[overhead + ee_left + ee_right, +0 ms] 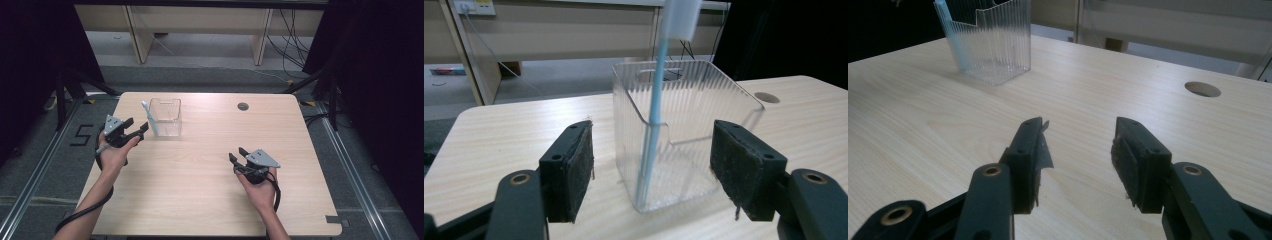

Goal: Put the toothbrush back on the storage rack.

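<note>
A black numeral "5" (82, 135) is marked on the grey carpeted floor (45, 165) left of the surface.

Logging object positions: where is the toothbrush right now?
The toothbrush stands in the clear container at the table's far left, just ahead of the open left gripper.

Black tool (138, 131), grey plate, black trailing cable.

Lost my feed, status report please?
Left gripper open beside clear container. Right gripper open, empty. Blue toothbrush upright in container. Nothing in the way.
</note>
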The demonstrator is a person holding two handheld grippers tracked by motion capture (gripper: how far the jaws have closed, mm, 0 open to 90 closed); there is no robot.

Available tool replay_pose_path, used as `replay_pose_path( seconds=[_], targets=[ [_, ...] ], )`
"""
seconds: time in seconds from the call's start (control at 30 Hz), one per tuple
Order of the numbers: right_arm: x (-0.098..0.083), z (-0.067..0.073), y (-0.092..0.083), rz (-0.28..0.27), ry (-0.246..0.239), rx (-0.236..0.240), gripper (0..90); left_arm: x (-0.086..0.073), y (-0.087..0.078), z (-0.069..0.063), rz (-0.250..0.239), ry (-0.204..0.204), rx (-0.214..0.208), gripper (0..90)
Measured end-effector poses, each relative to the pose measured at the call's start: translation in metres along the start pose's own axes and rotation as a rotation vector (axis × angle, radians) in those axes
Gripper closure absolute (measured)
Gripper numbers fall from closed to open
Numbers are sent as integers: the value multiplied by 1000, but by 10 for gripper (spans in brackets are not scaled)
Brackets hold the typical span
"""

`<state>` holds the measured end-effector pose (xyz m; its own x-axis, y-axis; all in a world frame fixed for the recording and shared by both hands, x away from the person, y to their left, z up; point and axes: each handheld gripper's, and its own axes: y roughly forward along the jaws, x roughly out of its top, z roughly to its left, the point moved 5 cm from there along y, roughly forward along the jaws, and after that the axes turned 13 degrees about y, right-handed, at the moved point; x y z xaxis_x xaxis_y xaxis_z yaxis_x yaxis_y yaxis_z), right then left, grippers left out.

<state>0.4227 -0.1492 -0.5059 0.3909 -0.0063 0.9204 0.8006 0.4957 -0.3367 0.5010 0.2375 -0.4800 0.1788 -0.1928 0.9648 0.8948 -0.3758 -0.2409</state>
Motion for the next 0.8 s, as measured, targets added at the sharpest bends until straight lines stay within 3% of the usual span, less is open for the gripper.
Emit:
replay_pose_path(
  seconds=[0.3, 0.33, 0.4, 0.8],
  targets=[
    [-1, 1, 0, 8, 6, 7, 553, -15, -24, -16, -15, 24, -10, 334],
    [-2, 1, 0, 12, 25, 2, 553, -17, -27, -17, -21, 26, -11, 334],
    [-2, 0, 0, 6, 6, 2, 553, -21, -32, -20, -16, 26, -16, 334],
    [-3, -1, -1, 13, 11, -1, 550, -52, -63, -37, -24, 56, -46, 336]
  ],
)
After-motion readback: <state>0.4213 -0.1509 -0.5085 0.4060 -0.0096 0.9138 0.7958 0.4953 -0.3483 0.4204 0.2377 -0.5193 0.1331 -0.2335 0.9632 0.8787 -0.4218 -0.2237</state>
